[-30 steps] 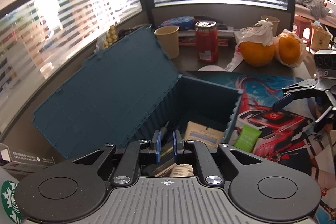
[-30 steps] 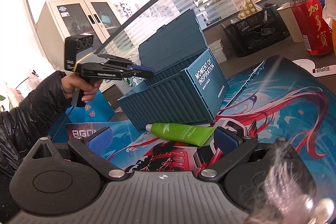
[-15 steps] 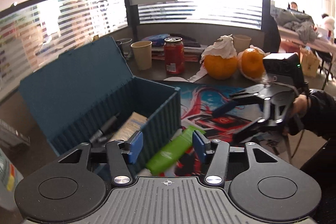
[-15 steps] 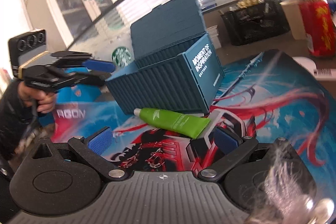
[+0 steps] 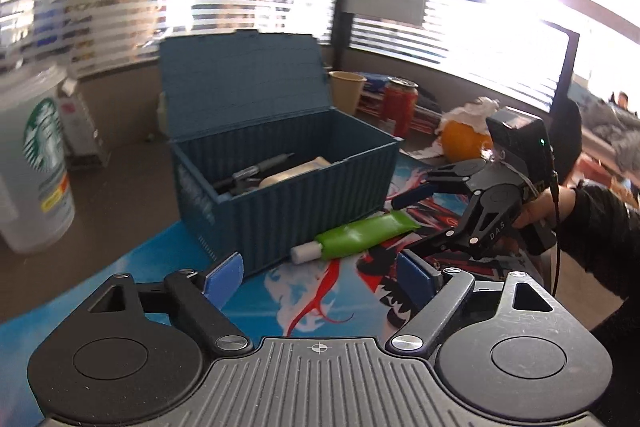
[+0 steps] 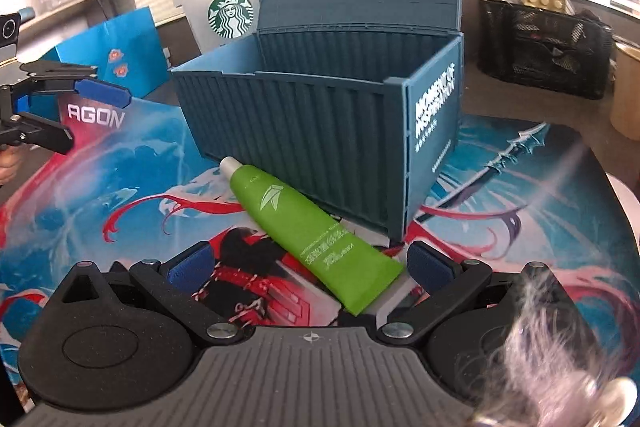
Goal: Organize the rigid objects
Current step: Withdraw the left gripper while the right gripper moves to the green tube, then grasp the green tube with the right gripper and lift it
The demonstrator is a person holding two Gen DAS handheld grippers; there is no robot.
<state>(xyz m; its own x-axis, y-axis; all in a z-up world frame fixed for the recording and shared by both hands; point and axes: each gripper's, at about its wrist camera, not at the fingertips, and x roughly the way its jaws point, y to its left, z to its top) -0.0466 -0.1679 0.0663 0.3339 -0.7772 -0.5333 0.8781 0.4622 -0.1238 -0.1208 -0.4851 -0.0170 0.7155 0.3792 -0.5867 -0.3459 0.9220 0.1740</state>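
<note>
A green tube (image 6: 304, 227) with a white cap lies on the printed mat against the front wall of the blue container box (image 6: 320, 131). The box lid stands open, and pens and a flat packet (image 5: 296, 171) show inside. My right gripper (image 6: 312, 263) is open, low over the mat, with the tube's flat end between its fingers, pads apart from it. It also appears as the right gripper (image 5: 416, 221) beside the tube (image 5: 360, 237). My left gripper (image 5: 320, 273) is opening its jaws with nothing between them, just short of the tube's cap. From the other side the left gripper (image 6: 80, 115) hangs at the far left.
A Starbucks cup (image 5: 36, 163) stands left of the box. Behind it are a paper cup (image 5: 348, 91), a red can (image 5: 400, 107) and a wrapped orange (image 5: 460, 143). A black mesh basket (image 6: 540, 43) and a blue bag (image 6: 112, 55) flank the box.
My left gripper has drawn back from over the box, swung round to its side and opened. My right gripper has closed in on the tube, whose end now lies between its fingers.
</note>
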